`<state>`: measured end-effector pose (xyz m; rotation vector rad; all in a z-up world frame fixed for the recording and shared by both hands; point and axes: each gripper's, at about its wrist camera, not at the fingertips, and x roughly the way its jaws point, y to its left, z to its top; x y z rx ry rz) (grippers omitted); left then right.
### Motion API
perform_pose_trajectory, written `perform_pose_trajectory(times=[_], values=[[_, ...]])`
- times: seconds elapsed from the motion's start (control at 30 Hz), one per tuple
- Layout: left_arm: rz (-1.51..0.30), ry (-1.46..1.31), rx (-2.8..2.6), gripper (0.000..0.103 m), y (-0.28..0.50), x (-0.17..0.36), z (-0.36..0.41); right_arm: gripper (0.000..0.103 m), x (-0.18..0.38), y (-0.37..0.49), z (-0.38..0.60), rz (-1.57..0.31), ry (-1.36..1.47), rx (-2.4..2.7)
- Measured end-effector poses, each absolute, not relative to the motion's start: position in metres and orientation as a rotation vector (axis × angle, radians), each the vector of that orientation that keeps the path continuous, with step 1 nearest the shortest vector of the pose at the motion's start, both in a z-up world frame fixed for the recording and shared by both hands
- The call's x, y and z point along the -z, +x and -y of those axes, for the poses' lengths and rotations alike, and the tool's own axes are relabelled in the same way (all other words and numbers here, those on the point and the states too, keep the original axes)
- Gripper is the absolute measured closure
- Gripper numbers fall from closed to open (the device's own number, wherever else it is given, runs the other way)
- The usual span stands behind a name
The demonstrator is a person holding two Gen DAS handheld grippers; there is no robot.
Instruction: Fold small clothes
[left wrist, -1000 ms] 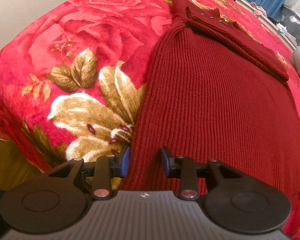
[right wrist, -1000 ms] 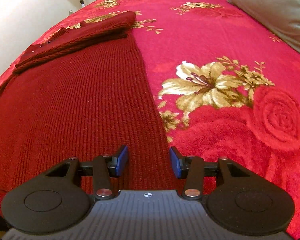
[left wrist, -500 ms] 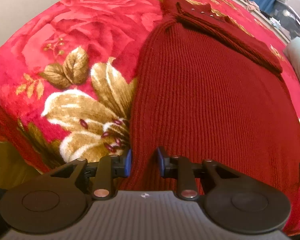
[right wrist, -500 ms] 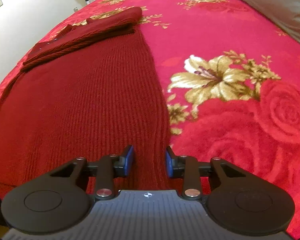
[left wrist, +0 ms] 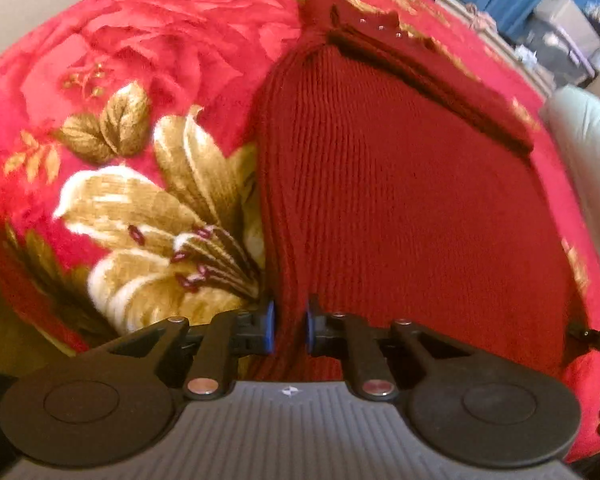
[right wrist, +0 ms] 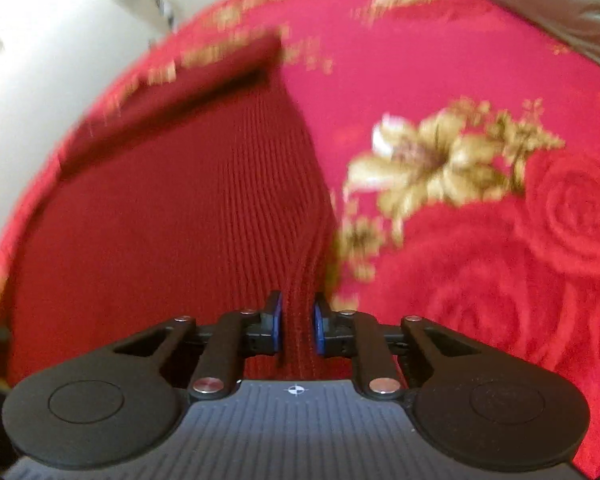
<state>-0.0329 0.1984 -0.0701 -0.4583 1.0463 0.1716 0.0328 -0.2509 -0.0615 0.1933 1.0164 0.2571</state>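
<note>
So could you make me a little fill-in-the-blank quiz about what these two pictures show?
1. The knitted sweater is dark ____ in colour.
2. It lies on a red blanket printed with roses and golden ____.
3. The left hand-held gripper and the right hand-held gripper are each closing on a bunched ____ of the sweater.
4. Each gripper's pads are coloured ____.

Missing words: red; lilies; edge; blue
</note>
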Motion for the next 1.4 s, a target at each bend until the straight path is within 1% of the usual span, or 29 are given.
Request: perform_pose_trajectory(times=[0.1,0.13,0.17,0.2,0.23,0.3,0.4,0.43,0.47,0.5,0.53,0.57,0.67,0.87,1.03,1.13,1.27,1.4], values=[[-1.047,-0.456,-0.175,0.088,-0.034,0.069,-0.198,0.08,0.065,0.03,0.244,-1.014,0.118,-0.249],[-1.051,-0.448,-0.183,0.083,-0.035,0.07,-0.198,0.08,0.064,0.03,0.244,-1.016,0.128,-0.249],[-1.057,-0.44,-0.191,0.074,-0.035,0.072,-0.197,0.08,0.064,0.03,0.245,-1.018,0.137,-0.25],[-1.068,-0.435,-0.201,0.071,-0.036,0.074,-0.197,0.08,0.064,0.029,0.245,-1.022,0.137,-0.25],[-1.076,-0.435,-0.213,0.069,-0.037,0.075,-0.196,0.08,0.064,0.029,0.245,-1.024,0.131,-0.25],[-1.075,-0.436,-0.211,0.069,-0.04,0.074,-0.194,0.08,0.064,0.027,0.244,-1.026,0.116,-0.25],[-1.079,-0.42,-0.192,0.07,-0.04,0.076,-0.192,0.079,0.065,0.026,0.242,-1.023,0.103,-0.251],[-1.077,-0.417,-0.187,0.074,-0.04,0.075,-0.19,0.078,0.066,0.026,0.242,-1.022,0.102,-0.253],[-1.067,-0.417,-0.183,0.086,-0.041,0.074,-0.19,0.081,0.066,0.025,0.242,-1.023,0.099,-0.254],[-1.049,-0.419,-0.189,0.089,-0.043,0.072,-0.189,0.083,0.065,0.025,0.241,-1.021,0.095,-0.254],[-1.028,-0.425,-0.191,0.091,-0.044,0.069,-0.19,0.088,0.065,0.025,0.242,-1.02,0.095,-0.253],[-1.006,-0.434,-0.185,0.091,-0.045,0.066,-0.19,0.09,0.064,0.027,0.244,-1.018,0.104,-0.251],[-0.929,-0.432,-0.148,0.091,-0.048,0.053,-0.188,0.091,0.056,0.027,0.251,-0.981,0.153,-0.248],[-0.825,-0.359,-0.099,0.092,-0.047,0.029,-0.174,0.092,0.021,0.022,0.259,-0.816,0.255,-0.304],[-0.654,-0.314,-0.045,0.092,-0.055,-0.023,-0.166,0.092,-0.017,0.016,0.269,-0.655,0.355,-0.333],[-0.611,-0.317,-0.02,0.093,-0.057,-0.048,-0.168,0.093,-0.034,0.014,0.272,-0.589,0.369,-0.335],[-0.556,-0.37,0.014,0.094,-0.063,-0.079,-0.181,0.094,-0.06,0.01,0.289,-0.515,0.479,-0.336],[-0.485,-0.373,0.067,0.094,-0.081,-0.118,-0.188,0.095,-0.086,-0.002,0.298,-0.43,0.502,-0.355]])
